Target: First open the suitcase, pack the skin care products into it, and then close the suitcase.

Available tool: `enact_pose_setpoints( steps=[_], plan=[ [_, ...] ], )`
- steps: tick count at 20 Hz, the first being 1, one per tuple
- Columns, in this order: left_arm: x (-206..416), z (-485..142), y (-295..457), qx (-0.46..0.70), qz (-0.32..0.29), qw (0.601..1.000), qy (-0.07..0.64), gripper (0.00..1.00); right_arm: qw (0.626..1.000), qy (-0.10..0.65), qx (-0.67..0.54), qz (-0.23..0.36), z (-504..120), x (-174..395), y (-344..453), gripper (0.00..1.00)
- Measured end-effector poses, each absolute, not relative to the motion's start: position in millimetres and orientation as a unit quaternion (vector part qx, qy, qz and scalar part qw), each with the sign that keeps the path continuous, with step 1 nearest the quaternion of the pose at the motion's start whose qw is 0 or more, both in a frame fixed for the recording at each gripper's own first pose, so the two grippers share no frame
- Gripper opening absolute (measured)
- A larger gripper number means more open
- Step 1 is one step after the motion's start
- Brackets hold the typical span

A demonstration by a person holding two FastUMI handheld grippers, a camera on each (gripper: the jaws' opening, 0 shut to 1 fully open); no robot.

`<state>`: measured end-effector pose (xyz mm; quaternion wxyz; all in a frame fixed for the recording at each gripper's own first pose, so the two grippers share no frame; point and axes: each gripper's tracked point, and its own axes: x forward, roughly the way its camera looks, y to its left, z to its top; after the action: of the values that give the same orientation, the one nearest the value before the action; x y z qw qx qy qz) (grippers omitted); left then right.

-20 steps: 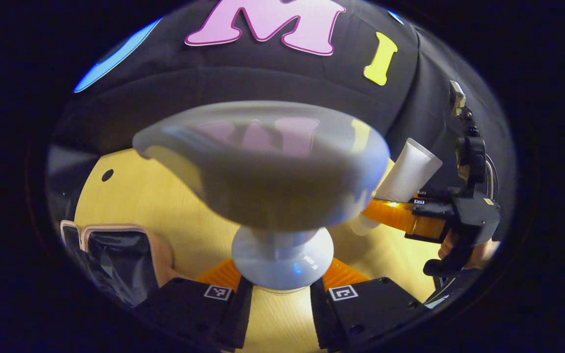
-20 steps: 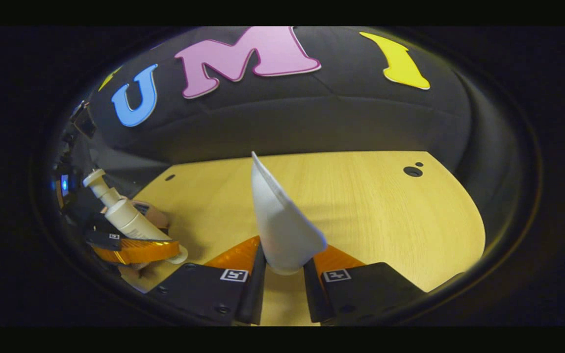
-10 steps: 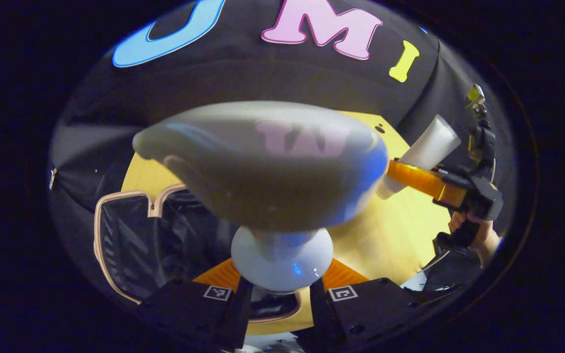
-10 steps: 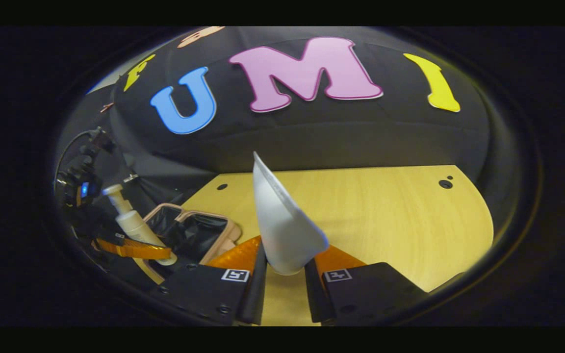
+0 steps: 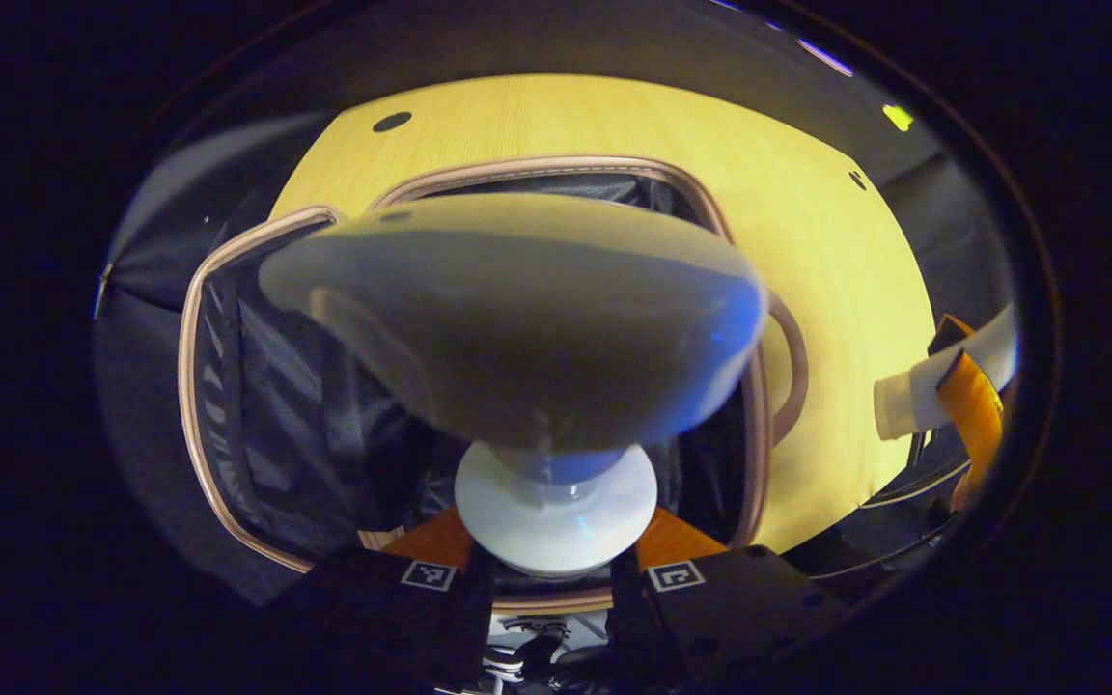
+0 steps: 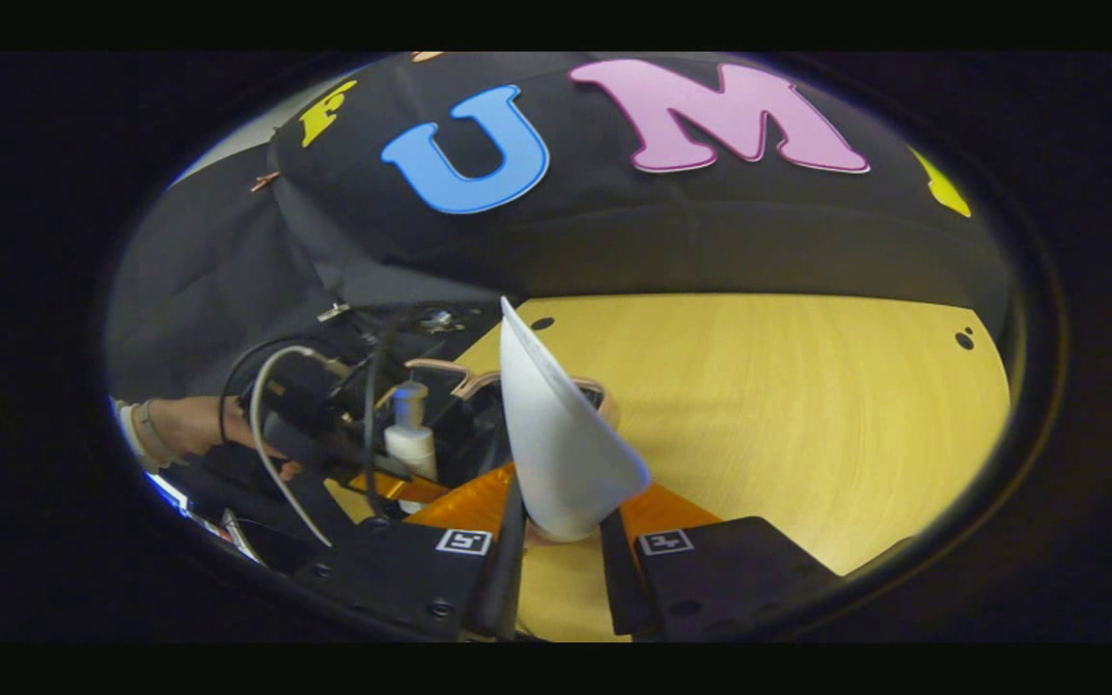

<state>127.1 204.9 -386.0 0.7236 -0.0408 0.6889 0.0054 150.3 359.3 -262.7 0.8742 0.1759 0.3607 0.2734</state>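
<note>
The pale yellow wooden surface (image 5: 836, 251) carries an open suitcase with a pinkish-tan rim and a dark fabric lining (image 5: 257, 386), which lies flat with both halves spread side by side in the left gripper view. In the right gripper view the same suitcase (image 6: 464, 386) sits at the surface's near left part, partly hidden.

The left gripper (image 5: 556, 579) hangs directly above the open suitcase, its jaws pinching the white pump bottle (image 5: 517, 328) by the collar, with the pump head looming large and blurred in front of the camera. From the right gripper view that bottle (image 6: 409, 439) stands roughly upright over the suitcase, and a hand (image 6: 199, 430) grips the left gripper's handle.

The right gripper (image 6: 561, 565) is over the bare surface just right of the suitcase, jaws pressed on the lower end of a white squeeze tube (image 6: 556, 444) whose flat crimped end points up. In the left gripper view this tube (image 5: 942, 381) appears at the far right edge.
</note>
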Motion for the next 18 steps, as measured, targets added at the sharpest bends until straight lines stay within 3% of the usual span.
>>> enact_pose_setpoints(
  steps=[2,5,10,13,14,18],
  plan=[
    [127.5,-400.5,215.2,-0.045,0.015,0.715,0.697,0.60,0.863,0.379,0.181,0.280,-269.8,144.8,374.8,0.40],
    [123.7,-418.2,229.2,-0.047,0.021,0.709,0.704,0.54,0.851,0.399,0.190,0.284,-276.5,144.0,390.5,0.40],
    [124.7,-428.2,240.5,-0.041,0.019,0.709,0.704,0.60,0.836,0.429,0.187,0.287,-292.1,140.9,410.9,0.40],
    [133.0,-421.0,244.4,-0.030,0.016,0.729,0.683,0.64,0.829,0.440,0.183,0.293,-300.5,139.3,418.2,0.40],
    [135.2,-416.1,246.4,-0.024,0.016,0.737,0.675,0.72,0.826,0.444,0.185,0.295,-303.7,138.5,421.0,0.40],
    [145.6,-386.6,254.3,-0.026,0.010,0.785,0.619,0.82,0.808,0.462,0.197,0.307,-299.5,131.2,429.0,0.40]
  ],
)
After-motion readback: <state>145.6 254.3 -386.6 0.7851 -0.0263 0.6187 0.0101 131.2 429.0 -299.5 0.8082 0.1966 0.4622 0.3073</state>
